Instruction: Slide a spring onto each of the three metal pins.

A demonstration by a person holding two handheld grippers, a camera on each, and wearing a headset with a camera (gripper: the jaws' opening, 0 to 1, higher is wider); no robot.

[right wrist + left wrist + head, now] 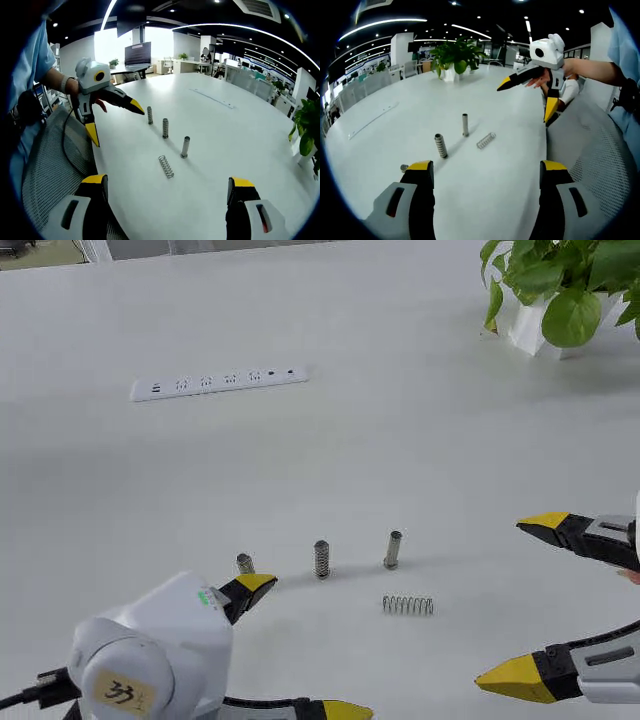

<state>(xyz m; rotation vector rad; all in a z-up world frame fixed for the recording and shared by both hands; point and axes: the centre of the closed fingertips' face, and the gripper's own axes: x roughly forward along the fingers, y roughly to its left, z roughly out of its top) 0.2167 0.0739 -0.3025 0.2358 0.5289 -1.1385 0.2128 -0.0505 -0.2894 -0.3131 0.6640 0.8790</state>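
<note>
The left gripper (486, 167) and right gripper (510, 600) have their jaws wide open and empty. The left pin (245, 563) and middle pin (321, 558) carry springs. The right pin (393, 549) is bare, with a loose spring (408, 605) lying near it.

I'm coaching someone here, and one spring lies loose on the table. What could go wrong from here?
1. The loose spring lies flat on the smooth table; the open right gripper might squash it or flick it away.
2. The bare pin stands slim and upright; a misaligned spring could tip it.
3. The left gripper sits close to the leftmost pin and may bump it.
</note>
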